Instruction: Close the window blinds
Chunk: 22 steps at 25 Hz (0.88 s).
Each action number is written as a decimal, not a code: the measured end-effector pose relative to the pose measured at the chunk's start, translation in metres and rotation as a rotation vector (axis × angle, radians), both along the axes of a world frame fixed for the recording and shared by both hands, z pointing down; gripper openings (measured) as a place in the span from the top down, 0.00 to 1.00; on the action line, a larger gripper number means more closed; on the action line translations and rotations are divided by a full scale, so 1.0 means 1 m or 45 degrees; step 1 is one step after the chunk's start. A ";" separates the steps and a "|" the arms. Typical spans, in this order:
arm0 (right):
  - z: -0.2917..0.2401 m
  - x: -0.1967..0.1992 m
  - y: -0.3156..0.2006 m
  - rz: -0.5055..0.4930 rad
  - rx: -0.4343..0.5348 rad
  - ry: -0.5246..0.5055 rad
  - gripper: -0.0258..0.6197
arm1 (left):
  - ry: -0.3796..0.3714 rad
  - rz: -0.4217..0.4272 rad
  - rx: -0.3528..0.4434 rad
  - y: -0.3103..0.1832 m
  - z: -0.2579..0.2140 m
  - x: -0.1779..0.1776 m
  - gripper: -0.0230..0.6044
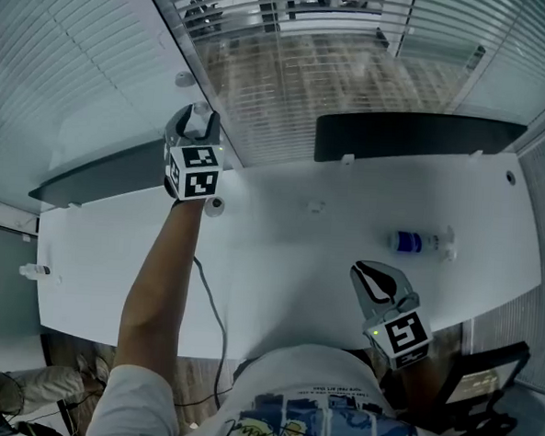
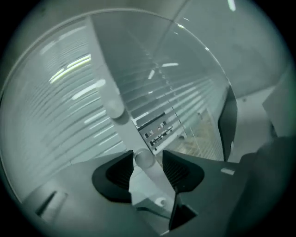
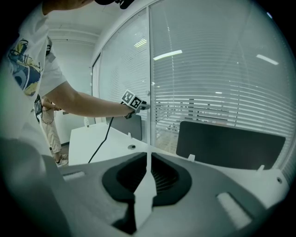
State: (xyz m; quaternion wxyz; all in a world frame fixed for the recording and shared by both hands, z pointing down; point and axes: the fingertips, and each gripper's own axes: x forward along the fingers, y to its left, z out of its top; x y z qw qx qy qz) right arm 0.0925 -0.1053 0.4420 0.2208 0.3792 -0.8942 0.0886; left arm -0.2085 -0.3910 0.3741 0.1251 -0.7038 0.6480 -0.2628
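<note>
1. Two claws were mine. My left claw [image 1: 198, 118] reached out at 11 o'clock in the head view, up against the white window post [image 2: 104, 60]. My right claw [image 1: 368, 275] hung at 5 o'clock, over the near edge of the white table [image 1: 288, 260].
2. My left jaws stood spread, with a round knob [image 2: 144, 159] on the post between the pads. They did not squeeze it, and a gap showed on the right pad's side.
3. A second knob [image 2: 114, 111] sat farther up the post, at 11 o'clock from the first.
4. The blinds [image 2: 64, 92] hung behind glass on both sides of the post. At 12 o'clock in the head view the slats were partly open, and the room beyond showed between them.
5. My right jaws were pressed together with nothing in them.
6. A bottle [image 1: 420, 242] lay on the table at 1 o'clock from my right claw, well apart from it.
</note>
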 end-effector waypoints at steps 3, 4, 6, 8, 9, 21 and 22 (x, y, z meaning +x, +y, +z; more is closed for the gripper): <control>-0.002 -0.002 0.000 -0.001 -0.007 -0.001 0.93 | -0.426 0.084 -0.011 0.000 0.006 0.010 0.64; -0.002 -0.001 -0.001 -0.004 0.001 0.010 0.93 | -0.532 0.097 -0.013 -0.002 0.006 0.010 0.65; -0.001 -0.001 -0.002 -0.007 0.009 0.021 0.93 | -0.701 0.107 -0.020 -0.006 0.007 0.008 0.65; -0.001 -0.001 -0.001 -0.011 0.008 0.020 0.93 | -0.843 0.113 -0.026 -0.008 0.009 0.005 0.67; -0.001 -0.001 -0.001 -0.011 0.011 0.021 0.93 | -0.913 0.119 -0.022 -0.009 0.009 0.004 0.67; 0.003 0.002 -0.003 0.003 0.009 0.029 0.93 | -0.966 0.148 -0.007 -0.009 0.013 0.011 0.76; 0.003 0.002 -0.003 0.006 0.005 0.023 0.93 | -0.895 0.120 -0.006 -0.009 0.012 0.009 0.76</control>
